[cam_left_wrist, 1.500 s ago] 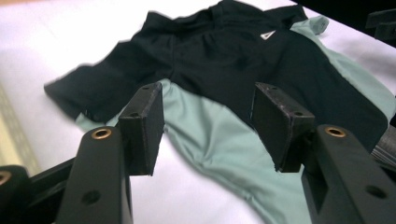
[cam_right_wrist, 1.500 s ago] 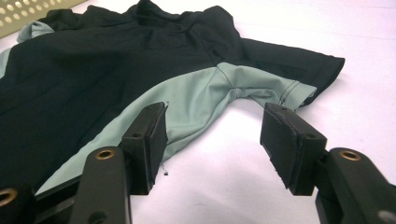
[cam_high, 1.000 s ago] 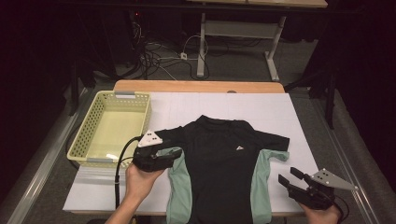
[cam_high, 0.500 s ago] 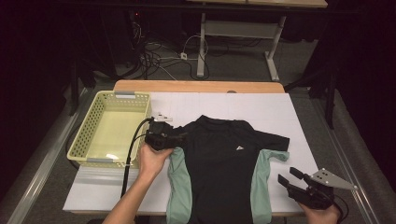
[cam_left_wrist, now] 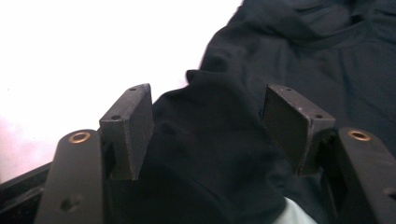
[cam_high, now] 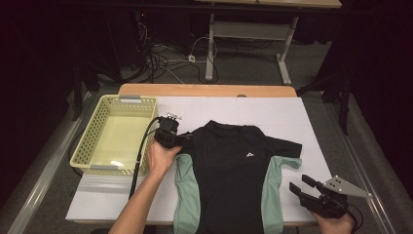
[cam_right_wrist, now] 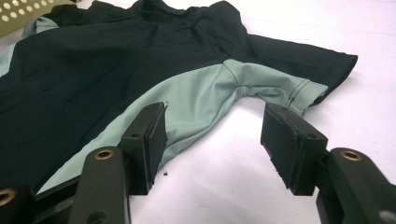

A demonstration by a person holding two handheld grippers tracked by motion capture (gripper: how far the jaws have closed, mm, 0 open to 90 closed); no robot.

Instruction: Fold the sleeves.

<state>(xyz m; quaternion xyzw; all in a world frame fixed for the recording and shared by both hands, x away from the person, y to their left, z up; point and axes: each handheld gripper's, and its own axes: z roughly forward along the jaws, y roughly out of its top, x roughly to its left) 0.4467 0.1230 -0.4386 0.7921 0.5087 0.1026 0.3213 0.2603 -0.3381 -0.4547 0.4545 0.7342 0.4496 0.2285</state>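
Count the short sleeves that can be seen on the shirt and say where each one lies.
2. One black sleeve spreads flat toward the table's right side. The other sleeve is bunched between the open jaws of the left hand-held gripper, beside the yellow basket.

Moved left gripper (cam_high: 176,140) up along the shirt (cam_high: 234,170) from beside the green side panel to the shoulder near the collar, close to the basket (cam_high: 92,146). Jaws just opened wider, black sleeve (cam_left_wrist: 210,140) fabric bunched between them. Left sleeve folded inward over the shoulder.
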